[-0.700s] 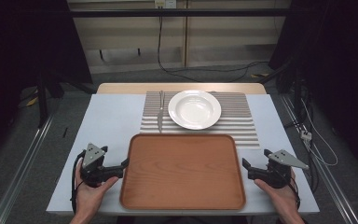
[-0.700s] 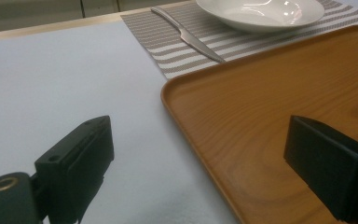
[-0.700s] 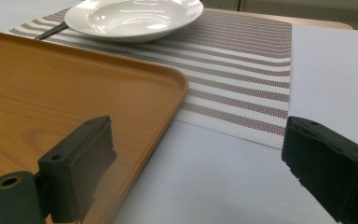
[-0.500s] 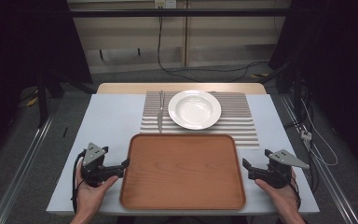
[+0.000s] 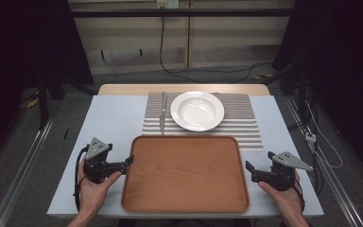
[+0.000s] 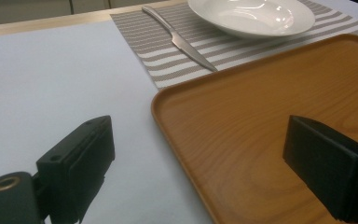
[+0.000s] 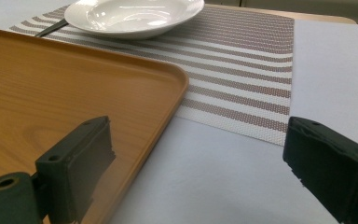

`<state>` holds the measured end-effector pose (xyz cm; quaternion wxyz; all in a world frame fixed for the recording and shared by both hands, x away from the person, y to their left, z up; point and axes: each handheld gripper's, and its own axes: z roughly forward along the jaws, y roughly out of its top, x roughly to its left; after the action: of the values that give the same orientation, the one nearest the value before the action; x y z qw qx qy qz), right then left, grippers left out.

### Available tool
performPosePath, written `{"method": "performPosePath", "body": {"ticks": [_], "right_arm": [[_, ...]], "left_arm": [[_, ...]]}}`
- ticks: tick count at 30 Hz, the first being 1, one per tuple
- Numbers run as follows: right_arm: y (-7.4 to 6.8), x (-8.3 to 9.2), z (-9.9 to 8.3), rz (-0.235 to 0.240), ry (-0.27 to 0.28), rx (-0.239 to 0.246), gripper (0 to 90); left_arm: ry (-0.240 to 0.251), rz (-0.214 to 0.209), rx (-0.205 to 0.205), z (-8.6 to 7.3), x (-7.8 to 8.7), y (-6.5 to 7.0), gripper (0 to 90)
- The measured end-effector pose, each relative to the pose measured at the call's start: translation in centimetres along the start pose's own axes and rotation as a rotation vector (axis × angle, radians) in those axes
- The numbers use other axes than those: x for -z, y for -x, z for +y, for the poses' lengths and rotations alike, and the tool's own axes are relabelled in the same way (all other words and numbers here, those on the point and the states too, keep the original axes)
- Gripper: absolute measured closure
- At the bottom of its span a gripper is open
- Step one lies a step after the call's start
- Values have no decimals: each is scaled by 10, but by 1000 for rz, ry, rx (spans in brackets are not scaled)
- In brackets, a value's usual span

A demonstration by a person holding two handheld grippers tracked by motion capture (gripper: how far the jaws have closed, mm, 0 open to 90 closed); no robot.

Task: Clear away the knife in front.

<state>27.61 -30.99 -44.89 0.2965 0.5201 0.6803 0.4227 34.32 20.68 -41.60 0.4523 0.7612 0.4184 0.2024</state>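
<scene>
You have your left hand-held gripper [image 5: 128,161] at the left edge of the rectangular brown wooden tray [image 5: 185,172], its jaws spread wide and straddling the rim with nothing pinched, one jaw over the pale desk [image 5: 113,118] and the other over the wood. Your right hand-held gripper [image 5: 248,168] sits just beside the tray's right edge, jaws likewise released, one over the tray and one over the desk. The tray lies flat on the near half of the desk, empty, its far edge overlapping the grey striped woven placemat [image 5: 246,118]. On that mat stand the round white ceramic deep plate [image 5: 197,110] and, to its left, the slim silver table knife [image 5: 162,113], both untouched. So by my reading you are at the start: both sides are lined up, but no grip is taken and the tray is not lifted. Closing on both rims comes next.
</scene>
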Motion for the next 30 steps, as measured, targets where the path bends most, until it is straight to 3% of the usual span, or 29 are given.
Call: {"method": "performPosePath", "body": {"ticks": [10, 14, 20, 25, 30], "right_arm": [[-2, -1, 1, 9, 1, 3, 78], [-1, -1, 1, 9, 0, 3, 79], [-2, -1, 1, 13, 2, 4, 79], [-2, -2, 1, 16, -1, 10, 77], [-2, -2, 1, 22, -3, 7, 76]], "left_arm": [[-24, -9, -5, 16, -15, -2, 92], [-35, -1, -25, 24, -23, -2, 94], [-25, -3, -24, 36, -34, -2, 99], [-47, 3, -49, 44, -47, -3, 115], [-52, 9, -43, 48, -55, -3, 115]]}}
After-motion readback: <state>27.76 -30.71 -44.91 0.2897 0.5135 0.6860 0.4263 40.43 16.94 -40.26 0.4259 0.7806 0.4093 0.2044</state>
